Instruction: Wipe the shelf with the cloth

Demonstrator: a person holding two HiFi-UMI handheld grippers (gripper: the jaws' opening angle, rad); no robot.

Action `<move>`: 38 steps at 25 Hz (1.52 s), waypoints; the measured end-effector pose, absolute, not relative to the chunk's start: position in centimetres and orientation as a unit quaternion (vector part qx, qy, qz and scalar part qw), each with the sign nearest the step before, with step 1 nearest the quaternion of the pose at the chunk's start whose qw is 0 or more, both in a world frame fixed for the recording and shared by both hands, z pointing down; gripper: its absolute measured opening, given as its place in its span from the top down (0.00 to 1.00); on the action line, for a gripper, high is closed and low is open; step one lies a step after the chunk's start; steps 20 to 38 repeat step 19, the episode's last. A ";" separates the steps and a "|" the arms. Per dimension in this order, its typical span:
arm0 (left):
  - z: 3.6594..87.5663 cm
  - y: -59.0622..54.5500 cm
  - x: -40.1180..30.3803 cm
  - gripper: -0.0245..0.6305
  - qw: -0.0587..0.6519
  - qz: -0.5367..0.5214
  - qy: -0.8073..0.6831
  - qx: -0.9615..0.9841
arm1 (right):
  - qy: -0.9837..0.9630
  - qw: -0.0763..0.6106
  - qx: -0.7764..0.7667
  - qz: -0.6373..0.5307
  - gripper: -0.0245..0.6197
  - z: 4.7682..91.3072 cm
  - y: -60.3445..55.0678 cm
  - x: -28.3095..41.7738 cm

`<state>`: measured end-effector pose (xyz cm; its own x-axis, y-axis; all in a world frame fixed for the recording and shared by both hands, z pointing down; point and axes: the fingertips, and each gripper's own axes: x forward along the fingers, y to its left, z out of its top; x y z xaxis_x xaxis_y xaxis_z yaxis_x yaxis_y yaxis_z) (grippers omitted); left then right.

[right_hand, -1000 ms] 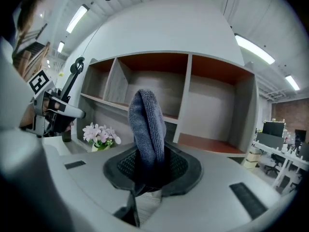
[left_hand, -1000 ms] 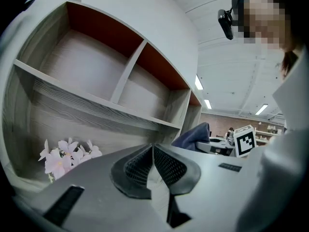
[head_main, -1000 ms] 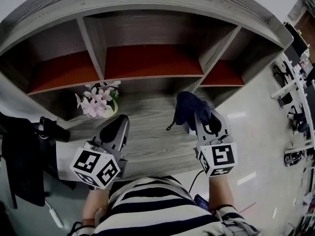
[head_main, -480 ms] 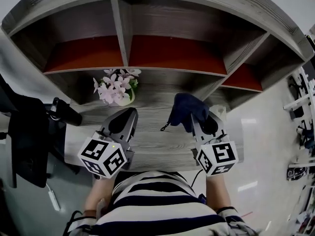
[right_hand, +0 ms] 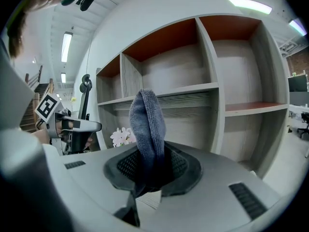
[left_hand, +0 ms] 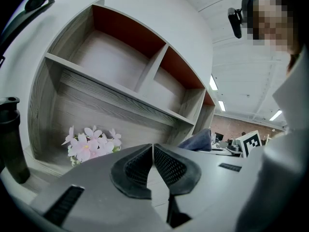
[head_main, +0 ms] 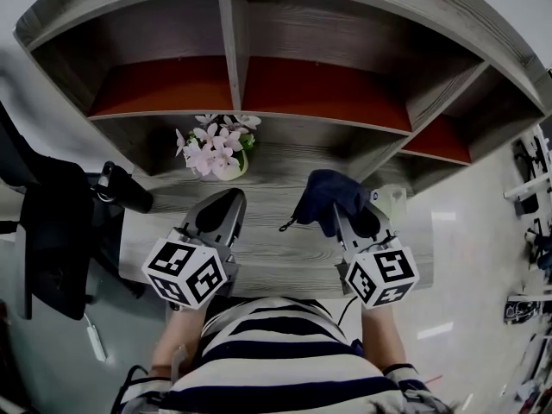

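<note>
A grey wooden shelf unit [head_main: 285, 158] with red-backed compartments stands before me. My right gripper [head_main: 343, 216] is shut on a dark blue cloth [head_main: 328, 197], which hangs bunched above the lower shelf board right of centre. In the right gripper view the cloth [right_hand: 147, 129] stands up from between the pads, in front of the shelf [right_hand: 207, 88]. My left gripper [head_main: 220, 216] hovers over the left part of the same board, jaws together with nothing between them; in its own view the left gripper [left_hand: 153, 153] faces the shelf [left_hand: 116, 88].
A pot of pink flowers [head_main: 216, 152] sits at the back left of the lower board, also seen as flowers [left_hand: 89, 144]. A black chair and a dark bottle [left_hand: 10, 139] stand at the left. Pale floor lies to the right.
The view has shifted so the shelf sits further right and lower in the frame. Both grippers keep roughly the same pose, the cloth still held in the right one.
</note>
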<state>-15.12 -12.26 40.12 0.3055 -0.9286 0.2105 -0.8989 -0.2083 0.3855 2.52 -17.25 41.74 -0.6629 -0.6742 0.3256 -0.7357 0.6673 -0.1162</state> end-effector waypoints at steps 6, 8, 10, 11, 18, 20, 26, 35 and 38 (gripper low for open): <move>40.3 -12.2 -15.2 0.92 0.226 -0.032 -0.588 0.776 | -0.904 0.129 0.387 0.127 0.82 41.9 -17.1 2.2; 40.3 -12.3 -15.3 0.92 0.226 -0.032 -0.588 0.776 | -0.904 0.126 0.386 0.130 0.82 41.8 -17.1 2.1; 40.2 -12.4 -15.4 0.92 0.225 -0.032 -0.589 0.776 | -0.905 0.123 0.385 0.130 0.82 41.6 -17.2 2.0; 40.2 -12.4 -15.4 0.92 0.224 -0.033 -0.589 0.775 | -0.906 0.122 0.385 0.130 0.82 41.6 -17.2 2.0; 40.3 -12.6 -15.4 0.92 0.227 -0.033 -0.589 0.775 | -0.904 0.122 0.386 0.136 0.82 41.9 -17.4 2.0; 40.4 -12.6 -15.4 0.92 0.228 -0.032 -0.589 0.774 | -0.904 0.122 0.386 0.136 0.82 41.9 -17.5 1.9; 40.4 -12.6 -15.4 0.92 0.228 -0.032 -0.589 0.774 | -0.904 0.122 0.386 0.136 0.82 41.9 -17.5 1.9; 40.4 -12.6 -15.4 0.92 0.228 -0.032 -0.589 0.774 | -0.904 0.122 0.386 0.136 0.82 41.9 -17.5 1.9; 40.4 -12.6 -15.4 0.92 0.228 -0.032 -0.589 0.774 | -0.904 0.122 0.386 0.136 0.82 41.9 -17.5 1.9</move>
